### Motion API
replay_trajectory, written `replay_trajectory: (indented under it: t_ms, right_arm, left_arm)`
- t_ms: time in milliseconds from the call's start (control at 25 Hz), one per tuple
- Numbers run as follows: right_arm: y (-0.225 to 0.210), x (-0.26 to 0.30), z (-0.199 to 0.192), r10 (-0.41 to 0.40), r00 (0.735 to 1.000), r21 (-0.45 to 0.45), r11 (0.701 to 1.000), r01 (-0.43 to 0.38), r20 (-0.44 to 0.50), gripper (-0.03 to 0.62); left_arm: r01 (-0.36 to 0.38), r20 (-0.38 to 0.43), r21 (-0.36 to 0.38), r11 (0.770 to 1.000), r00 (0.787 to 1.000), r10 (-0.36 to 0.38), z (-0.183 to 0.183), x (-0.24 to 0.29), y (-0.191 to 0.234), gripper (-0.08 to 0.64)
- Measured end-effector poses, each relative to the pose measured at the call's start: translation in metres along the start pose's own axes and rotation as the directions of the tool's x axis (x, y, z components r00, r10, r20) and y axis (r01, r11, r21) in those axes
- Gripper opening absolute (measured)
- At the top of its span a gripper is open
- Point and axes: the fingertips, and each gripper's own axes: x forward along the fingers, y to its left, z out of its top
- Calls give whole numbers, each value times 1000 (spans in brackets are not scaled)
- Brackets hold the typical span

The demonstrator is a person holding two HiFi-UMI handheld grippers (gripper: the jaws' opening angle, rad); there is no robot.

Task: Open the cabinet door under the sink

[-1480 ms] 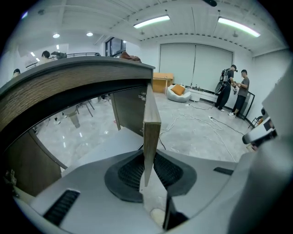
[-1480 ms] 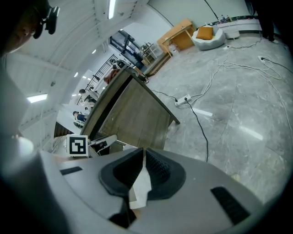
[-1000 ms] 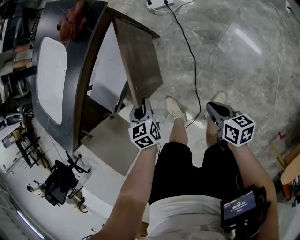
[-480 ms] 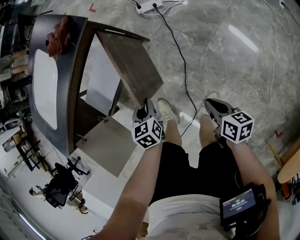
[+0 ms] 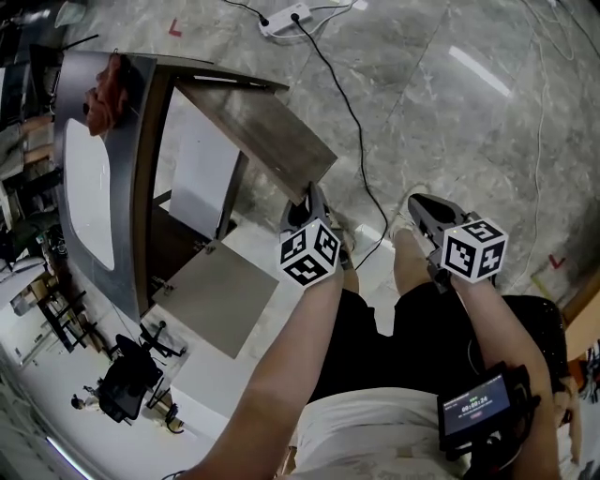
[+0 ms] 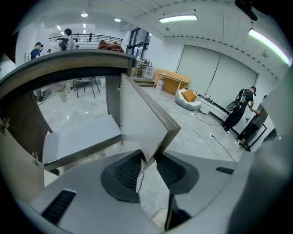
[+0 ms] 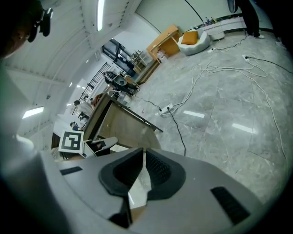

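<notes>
Left gripper [image 5: 308, 200] [image 6: 149, 167]: jaws part-spread and just been widening. The free lower corner of the cabinet door [image 5: 259, 131] [image 6: 137, 121] stood between the ribbed pads [image 6: 127, 171], with a sliver of gap on each side; no firm pinch seen. Gripper angled downward, marker cube toward the person.

Right gripper [image 5: 418, 202] [image 7: 141, 170]: jaws pressed nearly together, nothing between them, only floor showing through the slit. It hung over the person's right leg, well apart from the cabinet.

The door, dark wood, was swung wide out from the cabinet [image 5: 192, 169], hinged at the far side, its outer edge over the grey marble floor [image 5: 469, 112]. A second door [image 5: 217, 295], paler, also stood open, nearer the person. Above them lay the grey countertop [image 5: 141, 187] with the white sink [image 5: 89, 187] set into it. A reddish cloth [image 5: 105, 86] sat on the counter's far end. On the floor beyond the cabinet lay a power strip [image 5: 286, 16]; its black cable [image 5: 361, 141] ran toward the person's feet.
</notes>
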Motion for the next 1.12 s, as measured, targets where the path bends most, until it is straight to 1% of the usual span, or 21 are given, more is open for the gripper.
replay_trajectory:
  t_ms: [160,360,480,600,720,920,1120]
  right_arm:
    - [-11,-5,7,-10,1000,17,1000,9,14,31]
    - [-22,-9,13,-19,999,42,999,18,27,31]
    - [-29,-13,18,-21,999,51,999,19,33,31]
    - [-38,-19,23,-25,999,59,998,22,41,31]
    - [-46,-26,26,-29,999,73,997,26,45,31]
    - [-62,-34,29,-35,998,94,995,30,56,31]
    - [-74,-42,30,-39,997,112,993,32,60,31]
  left_arm:
    - [21,-10,-14,1000,1000,-21,6,14,-27,118]
    - [32,-28,-63,997,999,-34,16,29,-53,127]
    - [38,-36,-75,996,999,-41,23,39,-69,133]
    - [43,-34,-95,995,998,-46,31,49,-85,139]
    - [53,-29,-129,990,998,-58,38,56,-98,144]
    - [76,-22,-126,989,997,-80,47,67,-114,149]
    - [62,-19,-144,988,998,-65,51,73,-121,150]
